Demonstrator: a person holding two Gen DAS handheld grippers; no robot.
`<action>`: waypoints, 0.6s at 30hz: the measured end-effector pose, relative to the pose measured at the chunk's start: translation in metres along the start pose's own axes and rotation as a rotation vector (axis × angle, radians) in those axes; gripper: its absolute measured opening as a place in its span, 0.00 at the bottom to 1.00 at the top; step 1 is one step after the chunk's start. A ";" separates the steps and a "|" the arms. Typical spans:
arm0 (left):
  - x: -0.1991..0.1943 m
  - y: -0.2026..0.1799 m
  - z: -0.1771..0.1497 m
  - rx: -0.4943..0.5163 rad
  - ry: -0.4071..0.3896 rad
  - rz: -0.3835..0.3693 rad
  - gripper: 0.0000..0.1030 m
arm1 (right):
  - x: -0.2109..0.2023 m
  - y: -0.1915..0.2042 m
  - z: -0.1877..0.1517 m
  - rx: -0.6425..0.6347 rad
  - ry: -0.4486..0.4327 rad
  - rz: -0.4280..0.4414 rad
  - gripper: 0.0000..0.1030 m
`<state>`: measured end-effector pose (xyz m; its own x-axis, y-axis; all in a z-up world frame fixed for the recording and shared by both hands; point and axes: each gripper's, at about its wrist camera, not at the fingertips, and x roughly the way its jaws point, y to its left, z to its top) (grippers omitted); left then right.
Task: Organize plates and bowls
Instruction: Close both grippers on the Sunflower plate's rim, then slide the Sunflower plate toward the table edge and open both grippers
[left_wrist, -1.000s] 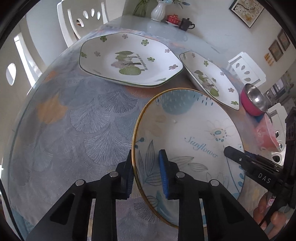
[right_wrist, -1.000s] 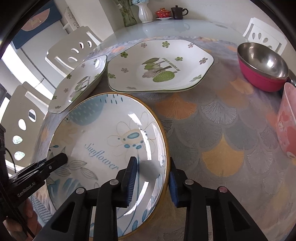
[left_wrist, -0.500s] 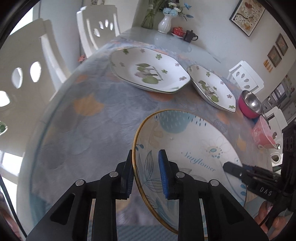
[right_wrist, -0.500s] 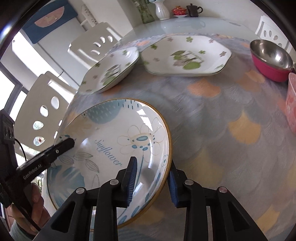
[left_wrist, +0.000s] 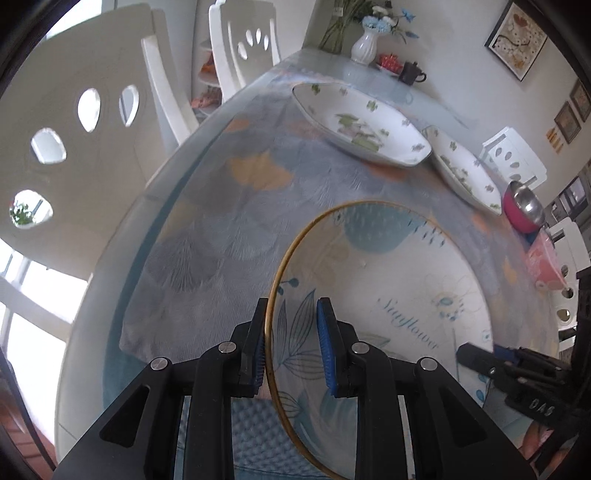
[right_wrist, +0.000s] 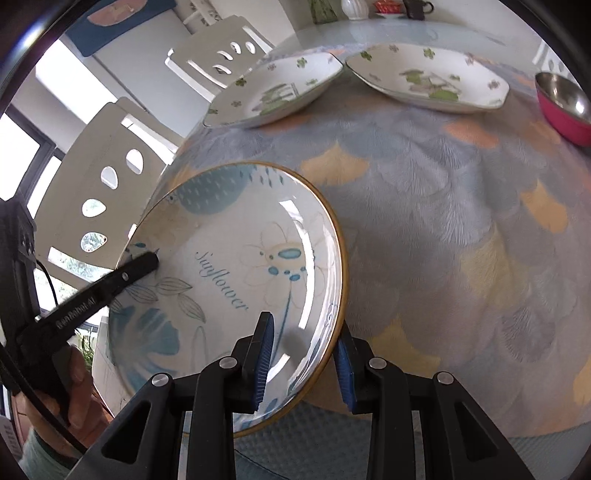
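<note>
A round "Sunflower" plate (left_wrist: 388, 288) with a gold rim and blue flower print is held above the table by both grippers; it also shows in the right wrist view (right_wrist: 229, 266). My left gripper (left_wrist: 293, 347) is shut on its left rim. My right gripper (right_wrist: 304, 360) is shut on its right rim. Two white plates with green prints lie farther back: a large one (left_wrist: 358, 125) (right_wrist: 428, 79) and a smaller one (left_wrist: 465, 170) (right_wrist: 280, 92).
A pink bowl with a steel inside (left_wrist: 522, 210) (right_wrist: 563, 105) and a pink cup (left_wrist: 543, 262) stand at the right. White chairs (left_wrist: 74, 122) (right_wrist: 107, 177) line the table's left edge. A vase (left_wrist: 364, 46) and a dark mug (left_wrist: 412, 74) stand at the far end.
Both grippers have lifted the Sunflower plate and drawn it back toward the near table edge. The other plates look farther away and smaller.
</note>
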<state>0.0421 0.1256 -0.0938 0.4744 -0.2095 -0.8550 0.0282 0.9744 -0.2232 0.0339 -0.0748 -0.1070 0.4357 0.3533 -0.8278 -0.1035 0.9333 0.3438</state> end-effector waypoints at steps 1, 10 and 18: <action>0.000 0.001 -0.001 -0.005 -0.002 -0.003 0.21 | -0.001 0.000 0.000 0.009 -0.004 -0.001 0.29; 0.004 -0.003 -0.002 0.017 0.024 -0.042 0.21 | -0.003 -0.006 0.008 0.031 -0.011 -0.041 0.31; -0.034 0.005 0.003 0.025 -0.015 -0.036 0.24 | -0.038 -0.001 0.018 -0.021 -0.058 -0.080 0.31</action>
<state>0.0289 0.1382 -0.0643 0.4856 -0.2434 -0.8396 0.0676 0.9680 -0.2416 0.0336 -0.0906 -0.0684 0.4940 0.2737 -0.8253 -0.0847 0.9598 0.2676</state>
